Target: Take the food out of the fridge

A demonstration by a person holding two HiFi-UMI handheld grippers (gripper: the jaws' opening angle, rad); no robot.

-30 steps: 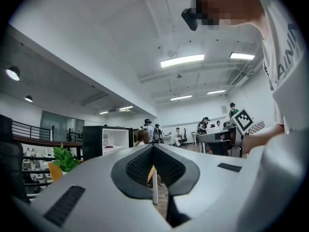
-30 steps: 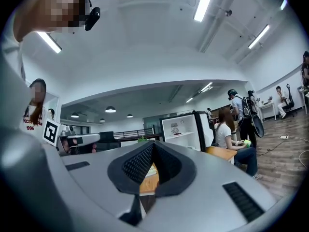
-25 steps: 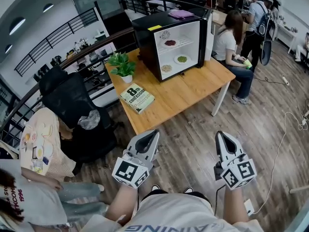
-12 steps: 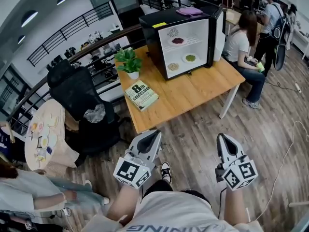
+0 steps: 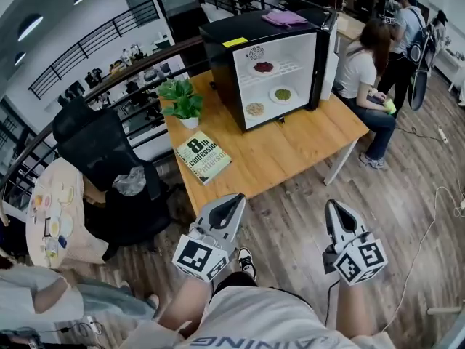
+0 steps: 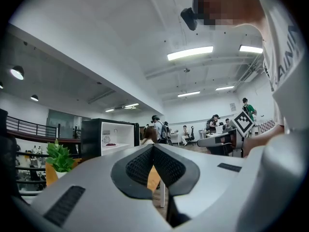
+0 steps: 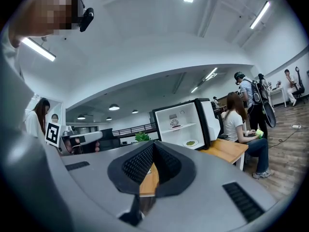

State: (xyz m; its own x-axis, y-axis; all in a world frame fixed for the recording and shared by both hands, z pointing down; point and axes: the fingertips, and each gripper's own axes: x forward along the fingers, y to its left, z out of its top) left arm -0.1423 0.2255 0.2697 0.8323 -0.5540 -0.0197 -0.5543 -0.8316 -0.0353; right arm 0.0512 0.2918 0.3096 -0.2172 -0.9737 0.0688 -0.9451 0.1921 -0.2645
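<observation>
A black mini fridge (image 5: 218,57) stands on the wooden table (image 5: 290,147), its door (image 5: 330,46) swung open to the right. Inside, a plate of red food (image 5: 264,67) sits on the upper shelf. Lower down are a plate of green food (image 5: 282,94) and one of tan food (image 5: 255,109). My left gripper (image 5: 231,208) and right gripper (image 5: 336,211) are both shut and empty, held level over the floor short of the table's near edge. The right gripper view shows the fridge (image 7: 159,117) and the green plate (image 7: 191,143) ahead.
A potted plant (image 5: 182,100) and a book (image 5: 203,156) lie on the table's left half. A black office chair (image 5: 109,158) stands left of the table. A seated person (image 5: 363,71) is at its far right corner. A purple cloth (image 5: 283,18) lies on the fridge top.
The table and fridge have drawn nearer and lower in the head view as I walk forward. Both grippers travel along with me, still shut.
</observation>
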